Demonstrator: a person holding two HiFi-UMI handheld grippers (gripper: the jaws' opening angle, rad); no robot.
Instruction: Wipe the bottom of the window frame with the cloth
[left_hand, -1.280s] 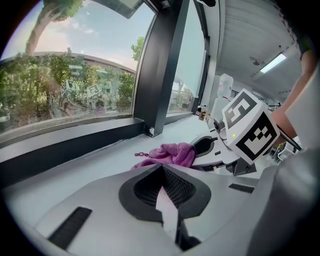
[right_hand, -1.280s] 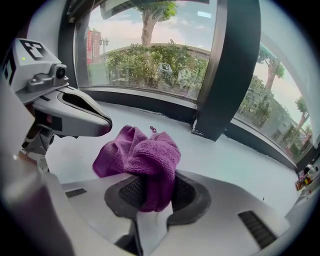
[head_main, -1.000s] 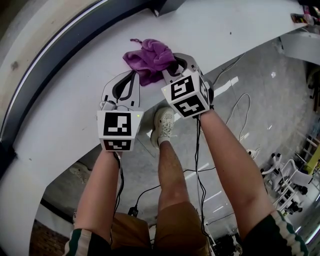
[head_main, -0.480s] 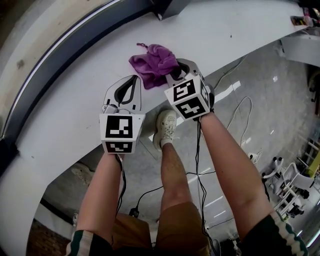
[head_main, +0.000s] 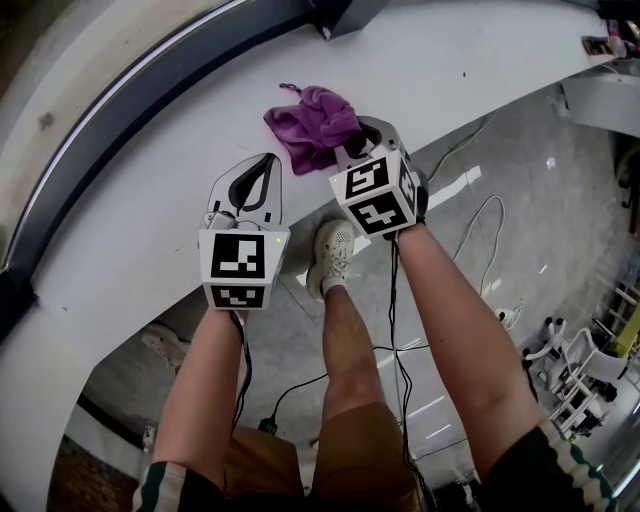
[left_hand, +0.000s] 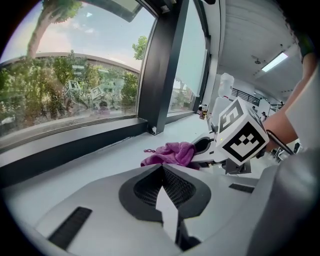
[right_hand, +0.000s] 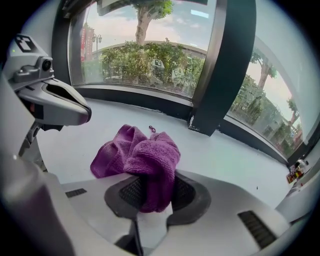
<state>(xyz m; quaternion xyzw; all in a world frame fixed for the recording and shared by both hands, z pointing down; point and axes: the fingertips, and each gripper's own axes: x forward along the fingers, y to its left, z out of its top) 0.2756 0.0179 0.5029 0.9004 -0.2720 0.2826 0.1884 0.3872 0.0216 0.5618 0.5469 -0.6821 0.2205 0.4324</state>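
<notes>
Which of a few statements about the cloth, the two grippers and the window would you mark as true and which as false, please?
1. The right gripper is shut on the purple cloth. True.
2. The left gripper grips a corner of the cloth too. False: its fingers are together with nothing between them, and it is apart from the cloth.
3. The cloth rests on the white sill. True.
4. The cloth is pressed against the dark window frame. False: bare sill lies between them.
5. The cloth is spread out flat. False: it is bunched up.
</notes>
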